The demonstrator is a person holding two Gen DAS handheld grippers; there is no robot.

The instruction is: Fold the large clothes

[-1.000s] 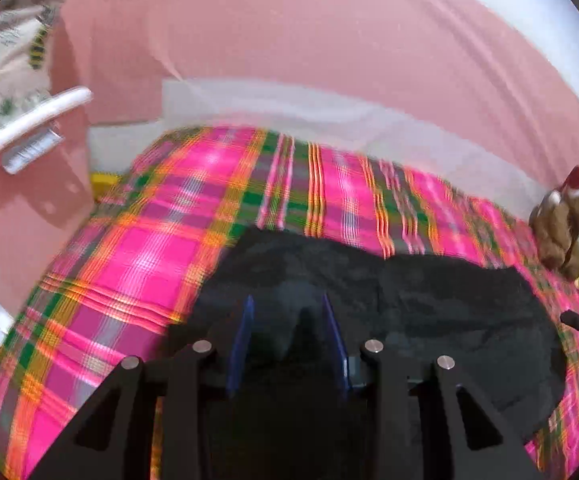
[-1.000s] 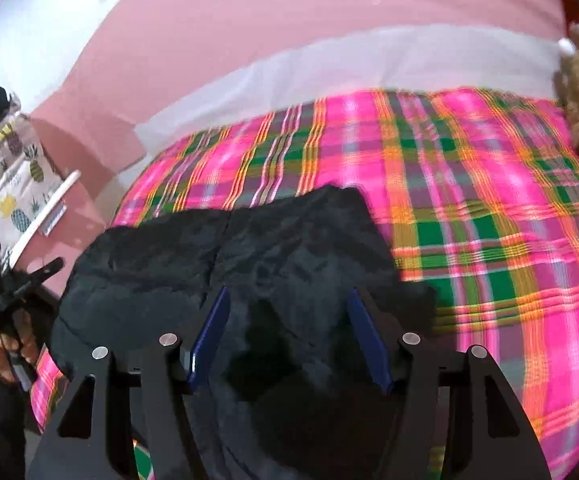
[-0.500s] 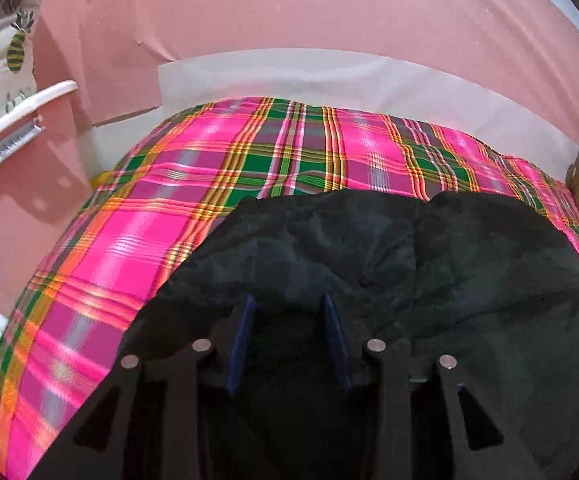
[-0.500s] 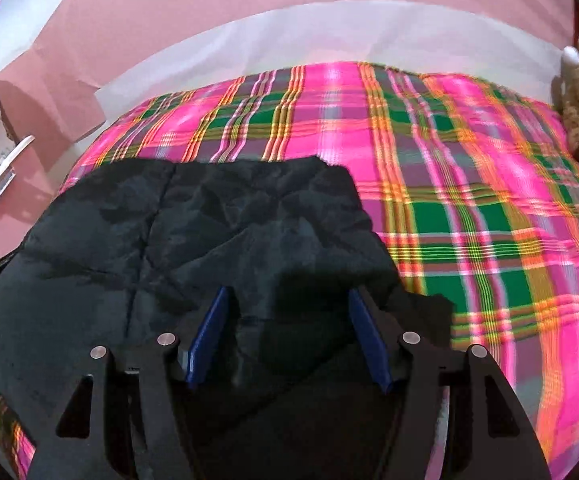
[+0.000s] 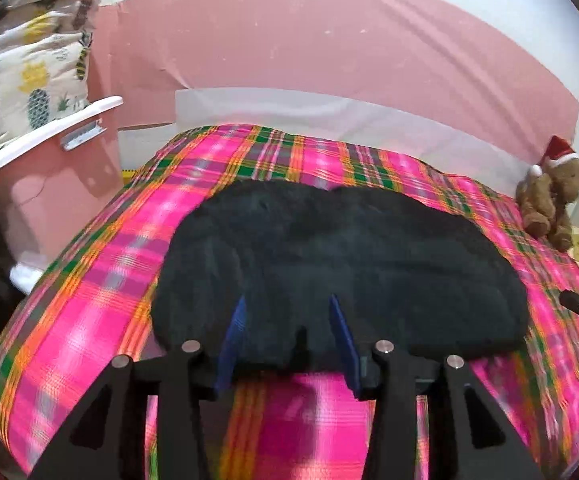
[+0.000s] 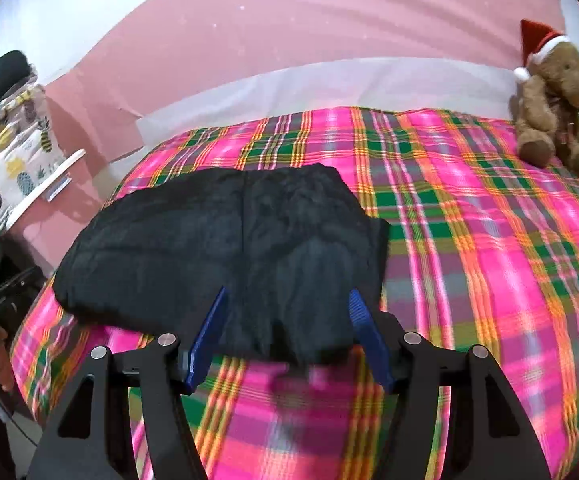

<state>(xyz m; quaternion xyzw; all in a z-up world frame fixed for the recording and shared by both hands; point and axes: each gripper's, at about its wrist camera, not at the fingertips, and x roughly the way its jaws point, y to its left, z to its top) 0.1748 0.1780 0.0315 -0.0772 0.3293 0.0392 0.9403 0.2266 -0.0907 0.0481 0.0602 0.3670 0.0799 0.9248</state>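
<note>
A black garment [image 5: 329, 264] lies folded flat on the pink plaid bed cover [image 5: 89, 300]; it also shows in the right wrist view [image 6: 217, 248]. My left gripper [image 5: 287, 304] is open, its blue fingers over the garment's near edge, holding nothing. My right gripper [image 6: 287, 296] is open over the garment's near right corner, holding nothing. The plaid cover [image 6: 489, 280] shows between the jaws below the garment's edge.
A brown teddy bear with a Santa hat [image 6: 553, 96] sits at the far right of the bed, also in the left view [image 5: 549, 200]. A pineapple-print cushion [image 5: 25, 80] on a white chair stands left. A pink wall [image 5: 329, 40] is behind.
Both grippers have pulled back and up from the garment. Its near edge now lies on the bed, with plaid cover visible in front of it.
</note>
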